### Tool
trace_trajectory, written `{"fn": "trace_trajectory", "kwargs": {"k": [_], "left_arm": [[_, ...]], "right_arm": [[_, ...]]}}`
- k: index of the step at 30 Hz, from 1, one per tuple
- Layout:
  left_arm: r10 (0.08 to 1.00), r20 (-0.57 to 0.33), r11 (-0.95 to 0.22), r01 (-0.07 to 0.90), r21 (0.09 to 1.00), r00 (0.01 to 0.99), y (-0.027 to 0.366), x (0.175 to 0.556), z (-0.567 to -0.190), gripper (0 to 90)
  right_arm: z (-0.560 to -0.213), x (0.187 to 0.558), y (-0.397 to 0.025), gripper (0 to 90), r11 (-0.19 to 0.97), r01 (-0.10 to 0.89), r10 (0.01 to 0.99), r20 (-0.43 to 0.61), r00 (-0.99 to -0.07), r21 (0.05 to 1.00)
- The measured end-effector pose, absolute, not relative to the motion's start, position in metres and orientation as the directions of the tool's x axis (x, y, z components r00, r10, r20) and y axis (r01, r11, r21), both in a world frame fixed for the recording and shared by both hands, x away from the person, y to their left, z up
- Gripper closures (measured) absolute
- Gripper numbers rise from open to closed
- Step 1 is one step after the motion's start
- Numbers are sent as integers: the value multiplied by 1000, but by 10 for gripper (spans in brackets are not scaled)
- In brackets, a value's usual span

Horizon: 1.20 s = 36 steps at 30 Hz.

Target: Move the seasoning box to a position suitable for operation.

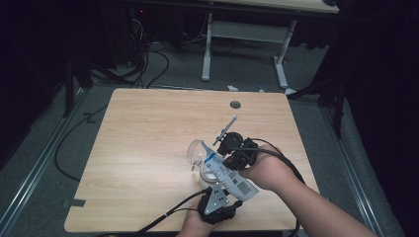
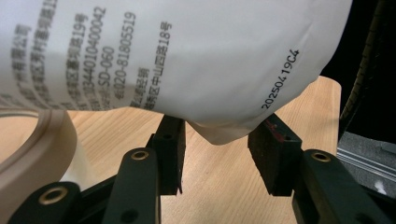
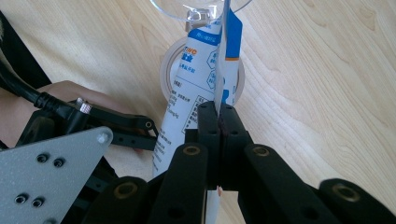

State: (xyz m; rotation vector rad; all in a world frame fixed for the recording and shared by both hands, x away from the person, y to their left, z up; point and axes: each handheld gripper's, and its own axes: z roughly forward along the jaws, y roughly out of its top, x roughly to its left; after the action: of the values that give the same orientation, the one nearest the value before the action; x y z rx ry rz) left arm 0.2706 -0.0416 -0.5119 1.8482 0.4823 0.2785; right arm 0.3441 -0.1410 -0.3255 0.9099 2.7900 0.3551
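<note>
A white pouch with blue print and a barcode is held tilted above the table, its top toward a clear glass vessel. My right gripper is shut on the pouch's thin side seam; in the high view the right gripper sits just right of the pouch. My left gripper is open, its pads apart, and the pouch's lower corner hangs between them without being clamped. From above, the left gripper is under the pouch's bottom end, near the table's front edge.
A ring of tape lies on the wooden table under the pouch; its rim is close at the left gripper's left. A thin rod sticks up behind the right gripper. A round hole is at the table's far side.
</note>
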Motion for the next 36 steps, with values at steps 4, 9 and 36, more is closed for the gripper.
{"fn": "trace_trajectory", "kwargs": {"k": [4, 9, 36], "left_arm": [[462, -50, -268, 193, 944, 886, -41, 271, -514, 573], [468, -51, -270, 197, 942, 883, -40, 272, -515, 575], [476, -36, -300, 200, 933, 879, -35, 276, -523, 500]], "right_arm": [[-326, 344, -141, 900, 784, 554, 598, -102, -795, 280], [-326, 343, -141, 900, 783, 553, 598, -102, -795, 283], [-321, 344, -143, 900, 773, 564, 609, -89, -788, 291]]}}
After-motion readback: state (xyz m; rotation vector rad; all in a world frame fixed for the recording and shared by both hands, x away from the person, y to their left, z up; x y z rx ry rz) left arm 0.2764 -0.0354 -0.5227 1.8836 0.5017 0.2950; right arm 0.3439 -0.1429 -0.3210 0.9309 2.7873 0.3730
